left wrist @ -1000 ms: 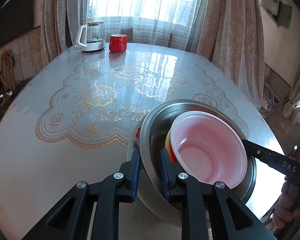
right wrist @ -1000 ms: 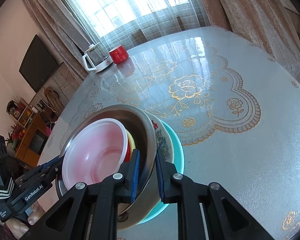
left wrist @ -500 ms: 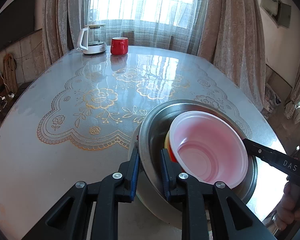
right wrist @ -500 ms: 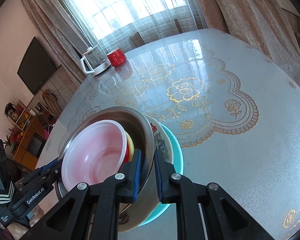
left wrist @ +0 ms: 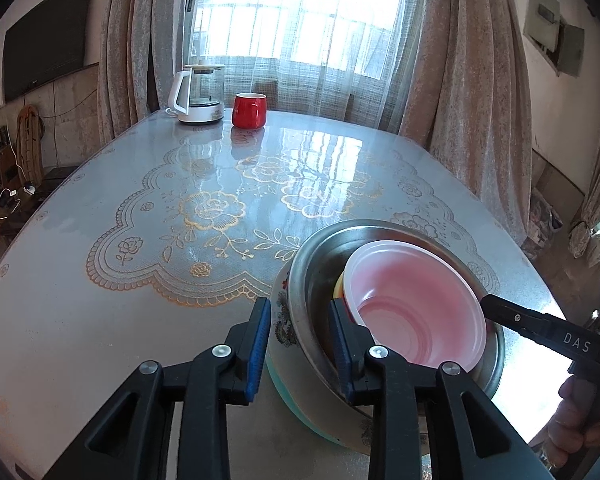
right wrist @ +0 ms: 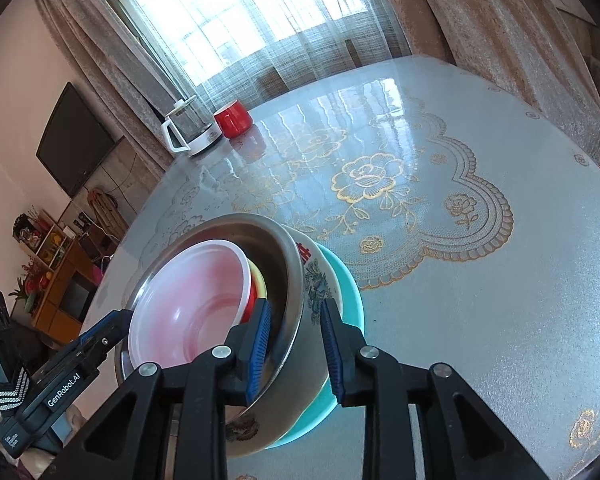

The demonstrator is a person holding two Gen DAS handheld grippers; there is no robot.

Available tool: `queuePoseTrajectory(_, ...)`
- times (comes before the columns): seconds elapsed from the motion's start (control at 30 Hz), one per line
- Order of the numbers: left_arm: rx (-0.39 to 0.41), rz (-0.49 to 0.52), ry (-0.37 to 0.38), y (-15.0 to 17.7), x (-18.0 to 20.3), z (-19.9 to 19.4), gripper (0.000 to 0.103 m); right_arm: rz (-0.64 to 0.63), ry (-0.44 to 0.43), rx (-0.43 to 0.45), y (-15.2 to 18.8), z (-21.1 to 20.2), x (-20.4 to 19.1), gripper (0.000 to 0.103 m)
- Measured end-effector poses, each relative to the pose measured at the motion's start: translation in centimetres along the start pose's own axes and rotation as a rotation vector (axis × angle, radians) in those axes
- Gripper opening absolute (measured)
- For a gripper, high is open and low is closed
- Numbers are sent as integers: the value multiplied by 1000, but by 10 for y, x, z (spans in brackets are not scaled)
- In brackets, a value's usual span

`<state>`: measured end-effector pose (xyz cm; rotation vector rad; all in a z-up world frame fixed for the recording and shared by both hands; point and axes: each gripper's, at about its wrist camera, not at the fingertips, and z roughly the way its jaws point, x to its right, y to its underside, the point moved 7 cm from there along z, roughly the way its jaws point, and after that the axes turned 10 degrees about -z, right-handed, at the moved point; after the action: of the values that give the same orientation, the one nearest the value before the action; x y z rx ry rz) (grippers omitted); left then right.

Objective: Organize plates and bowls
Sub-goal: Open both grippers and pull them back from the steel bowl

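A nested stack rests on the table: a teal plate [right wrist: 350, 292] at the bottom, a white flower-patterned bowl [right wrist: 314, 280], a steel bowl [left wrist: 320, 264], then yellow and red bowls under a translucent pink bowl [left wrist: 412, 300]. My left gripper [left wrist: 298, 344] is open, its fingers straddling the near rims of the steel and patterned bowls. My right gripper [right wrist: 294, 344] is open too, its fingers straddling the same rims on the opposite side. The stack also shows in the right wrist view, with the pink bowl [right wrist: 192, 304] inside the steel bowl [right wrist: 276, 248].
The glass-topped table [left wrist: 140, 280] has a gold floral cloth under it. A white kettle [left wrist: 198, 94] and a red mug [left wrist: 250, 110] stand at the far edge by the curtained window. The stack sits near the table's edge.
Both grippers have opened: their jaws were shut on the bowl rims and now stand apart. The stack has settled on the table.
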<state>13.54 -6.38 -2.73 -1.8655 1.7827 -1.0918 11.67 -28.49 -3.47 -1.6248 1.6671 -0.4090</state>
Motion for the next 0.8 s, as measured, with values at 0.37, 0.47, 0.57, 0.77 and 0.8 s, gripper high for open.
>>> queuePoseTrajectory(0.37,64,-11,-61,3,-6,-24,40,-72,140,66,0,-22,-10,39)
queuePoseTrajectory(0.47,96,5,-102,6,-7,-31,41,-109,193,88,2,-27,-17,39)
queuePoseTrajectory(0.57,115,1,-123,11,-8,-37,45,-129,241,113,6,-33,-22,39)
queuePoseTrajectory(0.77,136,1,-140,23,-5,-48,49,-123,319,163,14,-45,-24,45)
queuePoseTrajectory(0.8,140,6,-141,25,-3,-49,50,-121,326,167,15,-46,-23,46)
